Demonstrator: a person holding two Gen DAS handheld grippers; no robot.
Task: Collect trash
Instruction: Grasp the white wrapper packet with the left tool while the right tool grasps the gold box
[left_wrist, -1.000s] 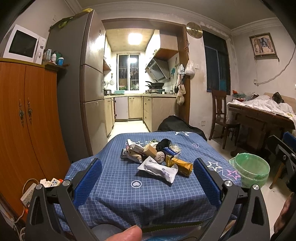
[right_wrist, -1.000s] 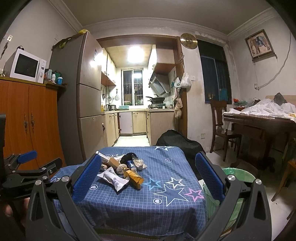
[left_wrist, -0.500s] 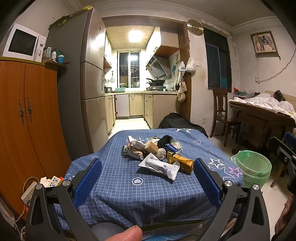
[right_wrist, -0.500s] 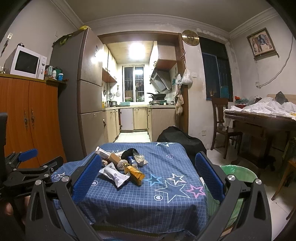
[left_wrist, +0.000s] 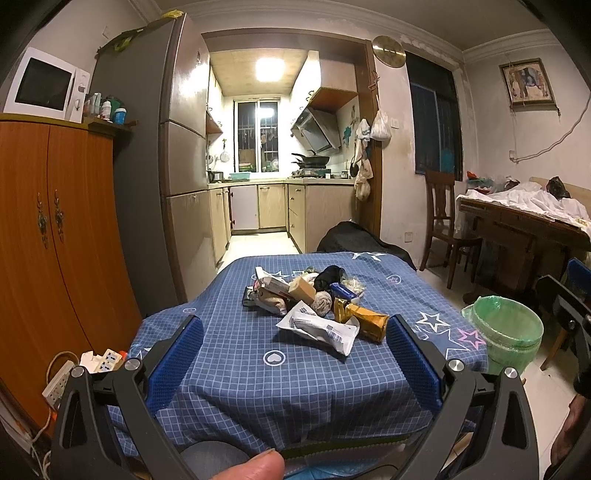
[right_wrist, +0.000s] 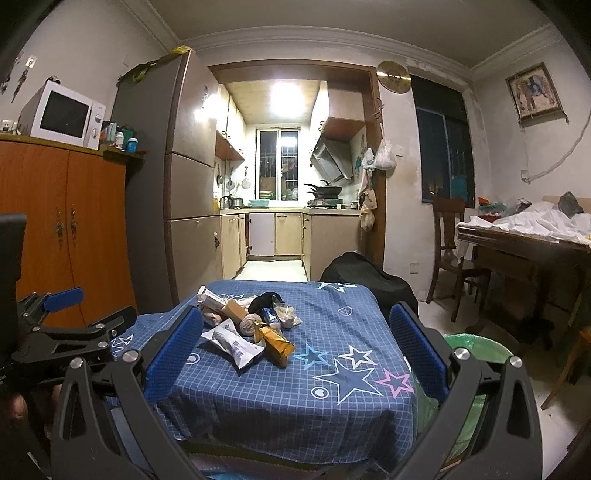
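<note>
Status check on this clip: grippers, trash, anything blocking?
Left gripper open, empty; right gripper open, empty. Trash pile untouched on blue tablecloth. Green-lined bin beside table, path clear.

I see a microwave (left_wrist: 46, 85) atop an orange cabinet (left_wrist: 55, 236), a grey refrigerator (left_wrist: 173, 158), and a wooden chair (left_wrist: 445, 218).

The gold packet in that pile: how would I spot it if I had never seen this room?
Find the blue checked tablecloth with stars. On it, the trash pile; on the side toward the green bin lies the gold packet, the only shiny metallic yellow wrapper, beside a white one.
</note>
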